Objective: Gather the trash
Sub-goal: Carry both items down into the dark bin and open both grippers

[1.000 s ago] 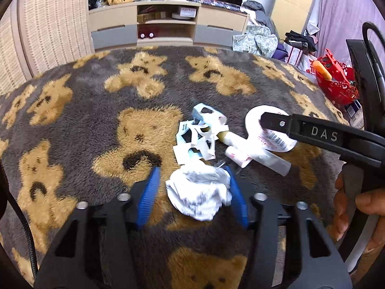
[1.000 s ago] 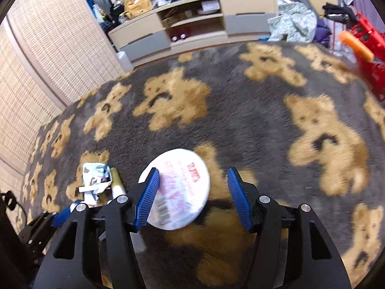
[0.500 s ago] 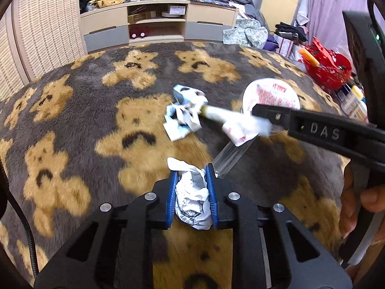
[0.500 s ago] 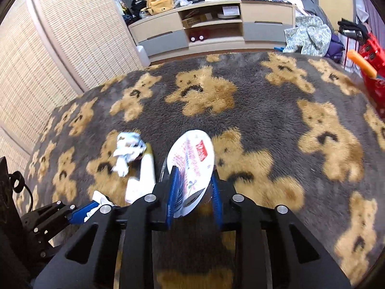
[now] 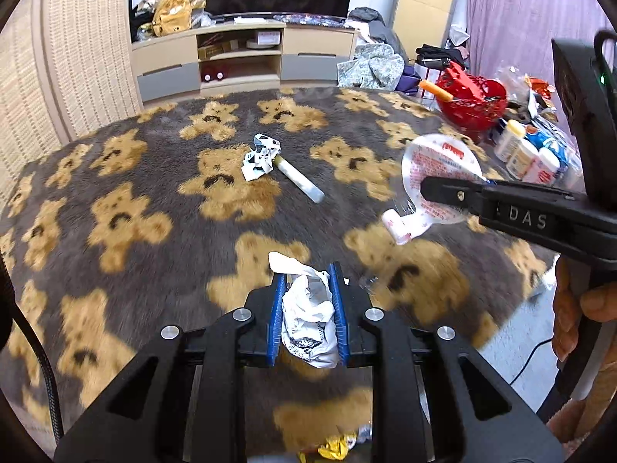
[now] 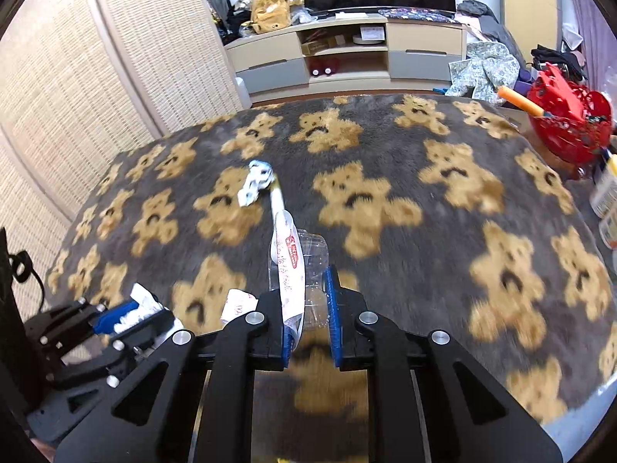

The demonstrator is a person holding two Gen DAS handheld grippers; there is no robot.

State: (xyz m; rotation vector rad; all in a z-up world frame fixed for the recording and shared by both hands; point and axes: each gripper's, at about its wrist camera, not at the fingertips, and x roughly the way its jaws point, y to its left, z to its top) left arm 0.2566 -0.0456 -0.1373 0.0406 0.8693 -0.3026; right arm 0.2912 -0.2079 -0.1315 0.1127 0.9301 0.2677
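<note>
My left gripper (image 5: 306, 281) is shut on a crumpled white paper wad (image 5: 306, 316) and holds it above the teddy-bear blanket (image 5: 135, 231). It also shows in the right wrist view (image 6: 127, 310). My right gripper (image 6: 310, 289) is shut on a round plastic lid with red print (image 6: 287, 262), held edge-on; the lid also shows in the left wrist view (image 5: 439, 169). A small white wrapper (image 5: 397, 225) hangs below it. A torn blue-white carton piece (image 5: 260, 156) and a pale tube (image 5: 299, 179) lie on the blanket further off.
A red basket (image 5: 472, 102) and several white bottles (image 5: 520, 154) stand past the blanket's right edge. A TV cabinet (image 5: 243, 58) is at the back, a woven screen (image 6: 77, 77) on the left. Yellow scraps (image 5: 335, 445) lie below the left gripper.
Both grippers closed on their items, the left on the paper wad, the right on the lid, then lifted and pulled back from the carton and tube.
</note>
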